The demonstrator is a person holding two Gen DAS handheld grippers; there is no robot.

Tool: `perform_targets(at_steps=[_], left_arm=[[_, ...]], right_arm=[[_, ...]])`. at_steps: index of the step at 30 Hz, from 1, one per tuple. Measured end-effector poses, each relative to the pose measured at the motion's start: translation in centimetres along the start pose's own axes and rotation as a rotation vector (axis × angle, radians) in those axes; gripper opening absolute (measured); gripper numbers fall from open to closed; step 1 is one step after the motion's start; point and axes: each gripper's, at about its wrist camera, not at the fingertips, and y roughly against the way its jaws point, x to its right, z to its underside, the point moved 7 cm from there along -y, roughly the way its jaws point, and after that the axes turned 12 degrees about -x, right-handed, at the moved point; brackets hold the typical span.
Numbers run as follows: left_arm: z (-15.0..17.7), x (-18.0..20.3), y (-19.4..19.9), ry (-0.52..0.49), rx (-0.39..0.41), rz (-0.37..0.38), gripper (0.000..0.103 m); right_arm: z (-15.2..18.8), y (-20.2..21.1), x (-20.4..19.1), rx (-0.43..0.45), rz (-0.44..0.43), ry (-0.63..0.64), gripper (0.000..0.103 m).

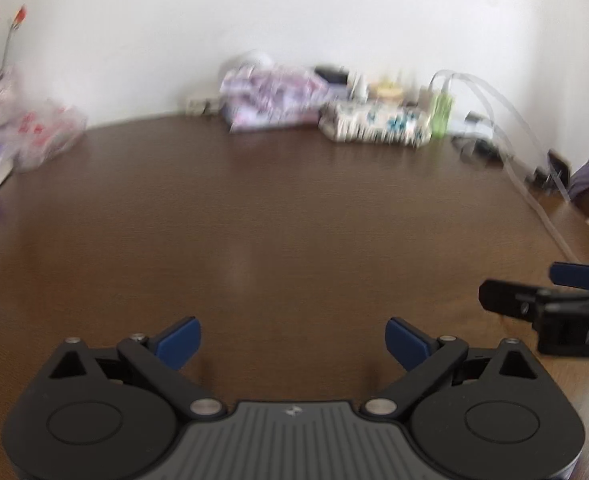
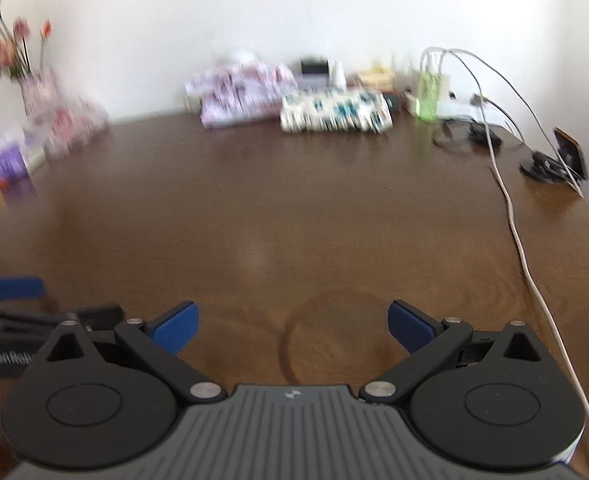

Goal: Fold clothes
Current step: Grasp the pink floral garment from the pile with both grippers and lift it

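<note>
Left wrist view is showing the left gripper [image 1: 293, 344] and right gripper [image 2: 293, 328] hovering spread, empty, over the bare dark brown wooden table [image 1: 278, 216]; two folded patterned cloth stacks, pink-floral [image 1: 272, 98] and blue-printed [image 1: 374, 122], are lying far back, fitting either finished folding or awaiting another garment.

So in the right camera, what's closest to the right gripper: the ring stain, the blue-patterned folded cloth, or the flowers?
From the right gripper:
1. Ring stain, on the table between its fingers.
2. Blue-patterned folded cloth, far side, by the wall.
3. Flowers, back left corner.
</note>
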Motion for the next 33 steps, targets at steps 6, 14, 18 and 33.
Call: perform_targets(at_steps=[6, 14, 18, 33], left_arm=[[-15.9, -5.8, -3.5, 0.016, 0.22, -0.002, 0.102], [-26.7, -10.2, -18.7, 0.135, 0.05, -0.088, 0.096], [-28.3, -11.6, -21.6, 0.172, 0.047, -0.068, 0.051], [-33.8, -10.6, 2.5, 0.174, 0.483, 0.143, 0.0]], right_arm=[[-14.6, -2.2, 0.5, 0.154, -0.08, 0.086, 0.102], [-29.6, -18.5, 0.2, -0.025, -0.095, 0.094, 0.096], [-30.3, -24.7, -1.6, -0.061, -0.047, 0.156, 0.065], [-37.5, 2.1, -7.6, 0.452, -0.181, 0.259, 0.0]])
